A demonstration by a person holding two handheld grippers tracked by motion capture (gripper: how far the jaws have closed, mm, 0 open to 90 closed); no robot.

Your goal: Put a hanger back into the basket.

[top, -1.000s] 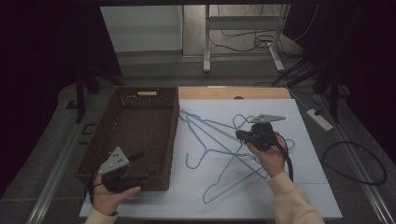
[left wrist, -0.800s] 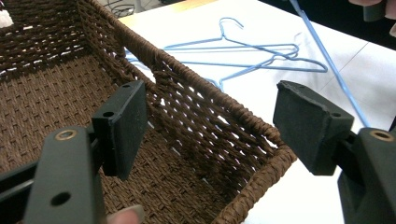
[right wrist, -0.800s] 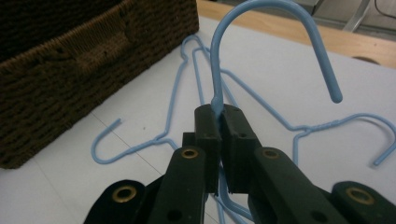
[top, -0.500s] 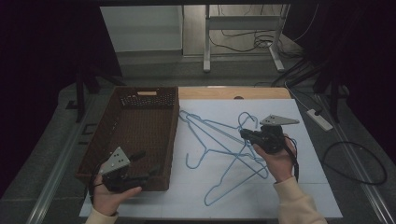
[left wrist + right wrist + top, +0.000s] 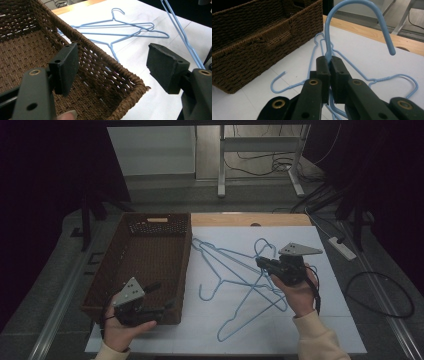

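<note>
Several blue wire hangers [image 5: 220, 252] lie tangled on a white sheet [image 5: 325, 320]. My right gripper [image 5: 261, 263] is shut on the neck of one hanger [image 5: 328, 53], just below its hook [image 5: 362, 10], which curves up above the jaws; the rest of that hanger trails down onto the sheet. To the left stands a brown woven basket [image 5: 125, 270]. My left gripper [image 5: 161, 296] is open at the basket's near right corner [image 5: 130, 87], one jaw over the inside, the other outside above the sheet, holding nothing.
The sheet covers a wooden table whose bare edge [image 5: 280, 220] shows at the back. In the left gripper view more hangers [image 5: 120, 30] lie beyond the basket rim. A power strip [image 5: 342, 247] and cables lie on the floor to the right.
My right gripper has risen slightly and shifted right, taking the hanger's neck and hook with it. The left gripper has stayed at the basket corner.
</note>
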